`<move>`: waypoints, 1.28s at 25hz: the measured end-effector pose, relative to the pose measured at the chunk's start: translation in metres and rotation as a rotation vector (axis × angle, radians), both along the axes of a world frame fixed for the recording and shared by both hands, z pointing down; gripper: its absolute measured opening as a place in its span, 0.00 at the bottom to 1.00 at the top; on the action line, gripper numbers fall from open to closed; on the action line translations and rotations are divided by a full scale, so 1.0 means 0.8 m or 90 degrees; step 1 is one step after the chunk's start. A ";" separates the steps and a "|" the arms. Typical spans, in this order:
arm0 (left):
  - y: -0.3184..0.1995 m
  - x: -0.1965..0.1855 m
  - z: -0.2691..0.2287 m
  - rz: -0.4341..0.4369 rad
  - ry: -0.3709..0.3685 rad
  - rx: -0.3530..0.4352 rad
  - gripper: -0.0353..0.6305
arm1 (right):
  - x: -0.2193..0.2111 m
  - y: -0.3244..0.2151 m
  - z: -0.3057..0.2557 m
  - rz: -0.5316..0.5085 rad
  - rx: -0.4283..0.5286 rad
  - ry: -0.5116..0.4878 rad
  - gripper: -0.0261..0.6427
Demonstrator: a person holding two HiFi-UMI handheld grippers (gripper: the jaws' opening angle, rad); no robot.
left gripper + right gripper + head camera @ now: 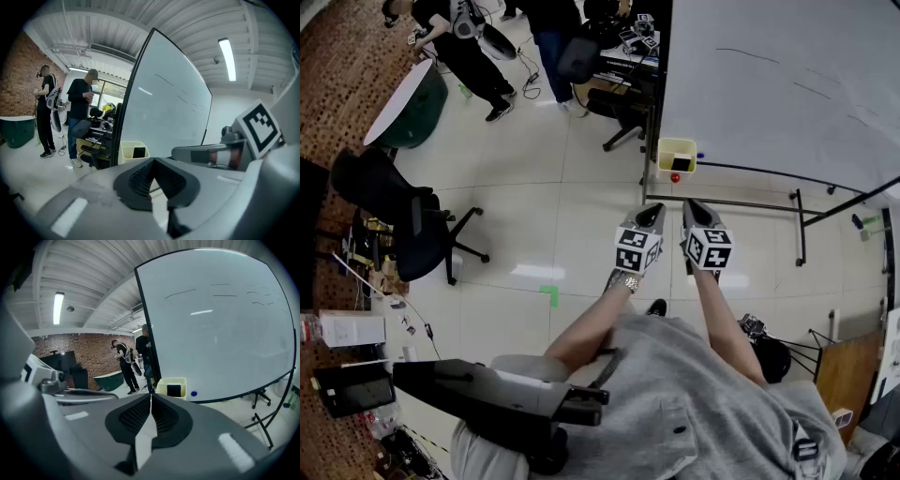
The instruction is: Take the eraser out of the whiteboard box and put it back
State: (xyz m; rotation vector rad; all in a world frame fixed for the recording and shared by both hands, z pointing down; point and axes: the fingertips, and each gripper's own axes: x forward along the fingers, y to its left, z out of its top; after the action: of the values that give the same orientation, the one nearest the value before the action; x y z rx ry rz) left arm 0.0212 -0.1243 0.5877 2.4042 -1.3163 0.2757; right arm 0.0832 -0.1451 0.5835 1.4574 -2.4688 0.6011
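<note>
The whiteboard [787, 84] is standing ahead on its frame, showing only faint pen strokes too thin to read. A black chair [394, 225] is sitting well off to the left, with people [79, 117] standing beyond. The yellow box [677, 155] is hanging at the board's lower corner, and the eraser [174, 390] is sitting inside it. The left gripper [652, 214] and right gripper [694, 208] are hovering short of it, jaws pressed together on nothing.
</note>
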 end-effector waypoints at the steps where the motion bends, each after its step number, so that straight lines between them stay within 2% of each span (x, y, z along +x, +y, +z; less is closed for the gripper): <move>1: -0.002 -0.004 -0.001 -0.003 -0.002 0.002 0.06 | -0.003 -0.013 0.001 -0.006 -0.002 0.004 0.06; 6: -0.033 -0.027 -0.003 -0.015 -0.005 0.008 0.06 | -0.022 -0.090 0.016 -0.021 -0.017 0.043 0.32; 9: -0.063 -0.038 -0.008 0.000 -0.007 0.017 0.06 | -0.026 -0.140 0.028 0.004 -0.023 0.077 0.42; 11: -0.079 -0.043 -0.010 0.014 -0.010 0.024 0.06 | -0.023 -0.164 0.039 0.027 -0.032 0.099 0.46; 17: -0.118 -0.055 -0.001 0.049 -0.004 0.017 0.06 | -0.026 -0.198 0.078 0.066 -0.069 0.135 0.51; 19: -0.127 -0.057 -0.001 0.057 0.000 0.017 0.06 | -0.032 -0.205 0.083 0.074 -0.074 0.150 0.56; 24: -0.144 -0.056 -0.001 0.052 0.002 0.017 0.06 | -0.037 -0.217 0.103 0.087 -0.093 0.190 0.57; 27: -0.155 -0.057 -0.009 0.035 0.009 0.025 0.07 | -0.036 -0.224 0.105 0.091 -0.083 0.193 0.56; 28: -0.157 -0.057 -0.011 0.031 0.010 0.027 0.09 | -0.034 -0.226 0.105 0.094 -0.079 0.189 0.53; 29: -0.158 -0.057 -0.014 0.029 0.011 0.030 0.12 | -0.032 -0.226 0.104 0.095 -0.075 0.187 0.45; 32: -0.159 -0.058 -0.018 0.023 0.010 0.036 0.20 | -0.030 -0.225 0.104 0.084 -0.073 0.181 0.45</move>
State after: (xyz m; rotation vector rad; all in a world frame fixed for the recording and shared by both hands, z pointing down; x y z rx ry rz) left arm -0.0251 -0.2517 0.5733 2.4740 -1.2902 0.2326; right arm 0.0589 -0.3248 0.6669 1.5502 -2.1025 0.5087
